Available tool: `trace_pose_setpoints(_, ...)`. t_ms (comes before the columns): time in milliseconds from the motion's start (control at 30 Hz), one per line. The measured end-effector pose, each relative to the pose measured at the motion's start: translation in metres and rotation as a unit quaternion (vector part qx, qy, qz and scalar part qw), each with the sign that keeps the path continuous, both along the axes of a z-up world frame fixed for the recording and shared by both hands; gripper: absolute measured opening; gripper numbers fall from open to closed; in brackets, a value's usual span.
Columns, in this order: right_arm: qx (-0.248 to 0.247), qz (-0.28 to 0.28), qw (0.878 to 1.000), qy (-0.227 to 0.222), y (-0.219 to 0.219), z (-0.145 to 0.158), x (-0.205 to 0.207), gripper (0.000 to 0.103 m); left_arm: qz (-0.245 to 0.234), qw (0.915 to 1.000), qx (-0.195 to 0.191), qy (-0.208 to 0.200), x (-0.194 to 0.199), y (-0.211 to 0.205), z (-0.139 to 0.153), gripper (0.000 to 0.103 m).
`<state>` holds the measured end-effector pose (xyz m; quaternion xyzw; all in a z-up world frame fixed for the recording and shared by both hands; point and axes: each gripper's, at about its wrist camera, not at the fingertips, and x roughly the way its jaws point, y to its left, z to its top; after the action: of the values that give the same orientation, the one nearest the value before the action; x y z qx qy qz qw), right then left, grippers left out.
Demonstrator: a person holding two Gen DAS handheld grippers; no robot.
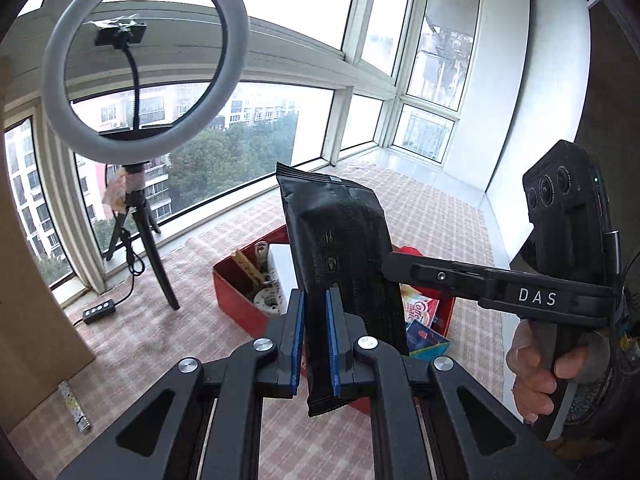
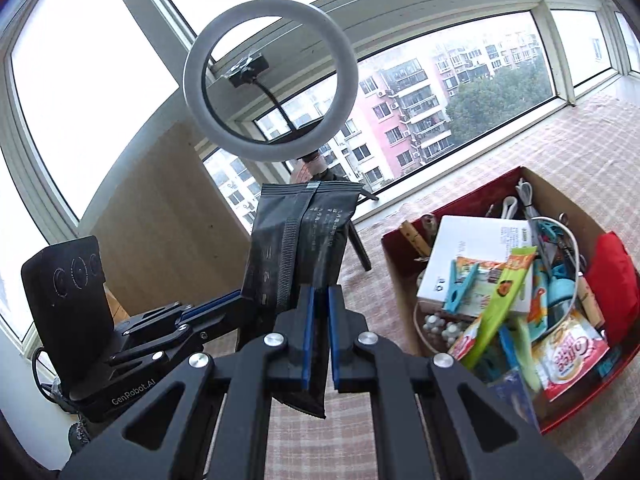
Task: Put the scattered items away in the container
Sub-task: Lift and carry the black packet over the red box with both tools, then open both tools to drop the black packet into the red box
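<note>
Two grippers clamp one black pouch (image 1: 340,264) at once, holding it upright in the air above the checked cloth (image 1: 248,224). The left gripper (image 1: 316,344) has its blue pads nearly together, pinching the pouch's lower edge; the pouch rises from between its fingers, its crimped top end uppermost. The right gripper (image 2: 320,340) is likewise squeezed nearly closed on the same pouch (image 2: 300,248), gripping another part of its lower half, with the pouch's bottom corner hanging just below its pads.

In the left wrist view, the right gripper (image 1: 390,262) comes in from the right side and meets the pouch at mid-height, with a hand (image 1: 536,372) on its grip. In the right wrist view, the left gripper (image 2: 240,300) reaches the pouch from the left.

Relative to the red box (image 2: 400,240), the pouch is held just to its left and higher, not inside it. That box (image 1: 240,300) sits on the cloth behind the pouch and is already crowded with packets, a white carton (image 2: 472,256) and clips. Left of the box stands a ring light (image 1: 144,64) on a tripod.
</note>
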<state>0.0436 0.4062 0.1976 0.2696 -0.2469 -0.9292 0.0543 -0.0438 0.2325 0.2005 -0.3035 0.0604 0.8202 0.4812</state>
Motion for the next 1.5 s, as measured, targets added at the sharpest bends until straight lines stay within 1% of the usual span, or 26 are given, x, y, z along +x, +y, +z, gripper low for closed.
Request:
trace_pose_setpoints(100,0.023,-0.041,0.999,0.0,0.034,0.004,0.007,0.007,-0.025,0.9996,0.006,-0.011,0.0,0.044,0.0,0.01)
trace_pose_setpoints(133,0.029,-0.053,0.998,-0.002,0.045,0.005,0.007,0.007,-0.031,0.9994,0.002,-0.016,-0.002,0.058,-0.002,0.01)
trace_pose_setpoints(200,0.04,-0.076,0.996,-0.01,0.064,0.002,0.003,0.007,-0.036,0.9989,-0.002,-0.031,-0.007,0.082,-0.007,0.01)
trace_pose_setpoints(267,0.053,-0.103,0.993,-0.028,0.081,-0.002,-0.001,0.007,-0.038,0.9983,-0.013,-0.042,-0.01,0.104,-0.012,0.009)
trace_pose_setpoints(333,0.083,-0.15,0.983,-0.058,0.098,-0.009,-0.006,0.007,-0.031,0.9981,-0.026,-0.047,-0.014,0.119,-0.015,0.009)
trace_pose_setpoints(367,0.088,-0.169,0.979,-0.069,0.105,-0.012,-0.007,0.008,-0.031,0.9979,-0.024,-0.051,-0.015,0.121,-0.015,0.009)
trace_pose_setpoints(400,0.076,-0.172,0.98,-0.071,0.113,-0.015,-0.007,0.009,-0.03,0.998,-0.02,-0.051,-0.014,0.119,-0.013,0.009)
trace_pose_setpoints(433,0.062,-0.171,0.981,-0.067,0.118,-0.016,-0.005,0.009,-0.029,0.9984,-0.015,-0.047,-0.011,0.115,-0.011,0.009)
trace_pose_setpoints(467,0.06,-0.173,0.981,-0.063,0.121,-0.016,-0.002,0.009,-0.028,0.9987,-0.012,-0.041,-0.01,0.11,-0.009,0.009)
trace_pose_setpoints(567,0.085,-0.166,0.98,-0.062,0.116,-0.015,0.002,0.009,-0.021,0.9991,-0.013,-0.034,-0.009,0.094,-0.005,0.009)
trace_pose_setpoints(667,0.095,-0.154,0.982,-0.061,0.104,-0.014,0.004,0.009,-0.008,0.9994,-0.008,-0.032,-0.011,0.074,0.0,0.009)
trace_pose_setpoints(767,0.101,-0.145,0.983,-0.057,0.088,-0.012,0.005,0.012,0.007,0.9995,-0.008,-0.03,-0.01,0.054,0.002,0.009)
trace_pose_setpoints(833,0.107,-0.139,0.983,-0.055,0.076,-0.008,0.006,0.02,0.014,0.9994,-0.016,-0.029,-0.007,0.041,0.001,0.009)
trace_pose_setpoints(900,0.116,-0.138,0.982,-0.048,0.064,-0.004,0.011,0.033,0.026,0.9992,-0.021,-0.022,-0.003,0.027,0.002,0.009)
trace_pose_setpoints(967,0.123,-0.133,0.983,-0.041,0.053,0.002,0.015,0.039,0.034,0.9989,-0.023,-0.021,0.001,0.013,0.002,0.009)
trace_pose_setpoints(1133,0.132,-0.115,0.984,-0.03,0.025,0.017,0.023,0.047,0.063,0.9976,-0.026,-0.015,0.016,-0.026,0.005,0.009)
trace_pose_setpoints(1167,0.132,-0.11,0.985,-0.027,0.019,0.019,0.025,0.049,0.071,0.9971,-0.027,-0.01,0.02,-0.034,0.005,0.011)
trace_pose_setpoints(1233,0.138,-0.101,0.985,-0.021,0.006,0.024,0.028,0.05,0.086,0.9958,-0.031,-0.006,0.026,-0.052,0.005,0.014)
trace_pose_setpoints(1300,0.146,-0.092,0.985,-0.014,-0.007,0.028,0.031,0.05,0.104,0.994,-0.034,-0.009,0.03,-0.071,0.003,0.023)
trace_pose_setpoints(1400,0.156,-0.079,0.985,-0.007,-0.027,0.032,0.035,0.051,0.139,0.9893,-0.042,-0.002,0.037,-0.101,-0.001,0.031)
trace_pose_setpoints(1500,0.166,-0.07,0.984,-0.001,-0.046,0.034,0.036,0.051,0.175,0.9839,-0.036,-0.011,0.041,-0.132,-0.004,0.037)
